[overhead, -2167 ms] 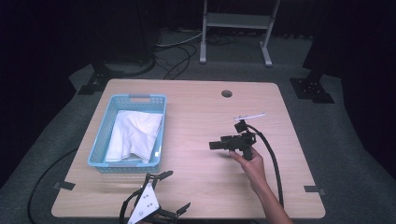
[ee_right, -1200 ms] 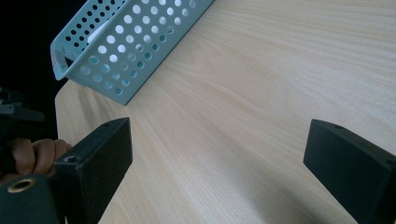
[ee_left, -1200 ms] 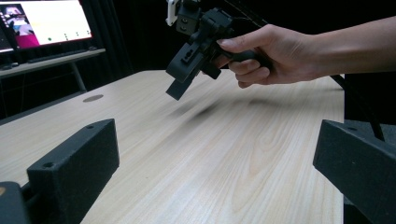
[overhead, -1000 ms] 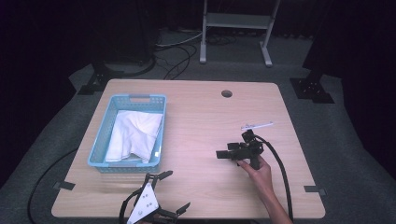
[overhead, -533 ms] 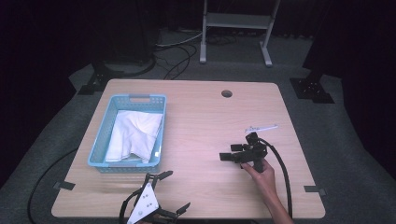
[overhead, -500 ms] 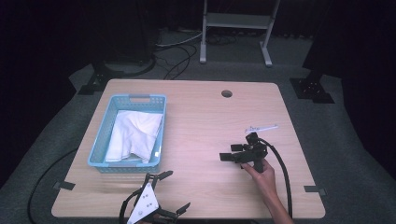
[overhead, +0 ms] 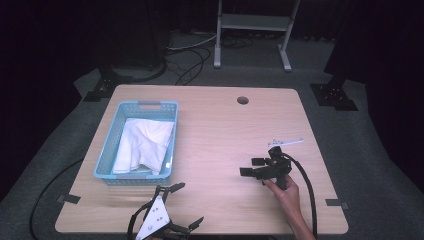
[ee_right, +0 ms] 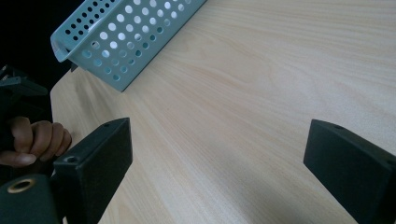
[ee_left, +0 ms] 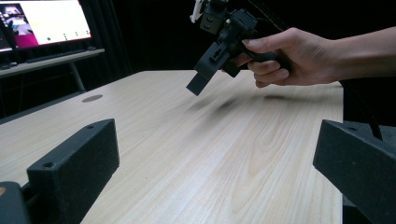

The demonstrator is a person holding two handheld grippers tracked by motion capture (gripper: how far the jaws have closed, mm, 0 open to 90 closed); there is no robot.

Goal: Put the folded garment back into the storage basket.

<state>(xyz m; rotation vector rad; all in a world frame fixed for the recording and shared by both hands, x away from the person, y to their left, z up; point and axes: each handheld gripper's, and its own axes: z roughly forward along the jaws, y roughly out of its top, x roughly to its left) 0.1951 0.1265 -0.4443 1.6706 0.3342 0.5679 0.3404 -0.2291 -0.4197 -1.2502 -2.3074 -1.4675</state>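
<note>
High view: no readable writing; left gripper (overhead: 186,205) and right gripper (overhead: 252,166) both gape wide, holding nothing.

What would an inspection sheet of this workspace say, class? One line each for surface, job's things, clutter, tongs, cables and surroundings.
Surface: wooden table, round hole near the far edge.
Job's things: blue basket at left, white cloth inside.
Clutter: nothing seen.
Tongs: left tongs at the near edge, open, nothing between the jaws; right tongs at right in a hand, open, pointing toward the basket, nothing between the jaws.
Cables: black cable loops from the right tongs; more on the floor beyond the table.
Surroundings: dark room, grey floor, metal stand behind; lit screen in the left gripper view.
</note>
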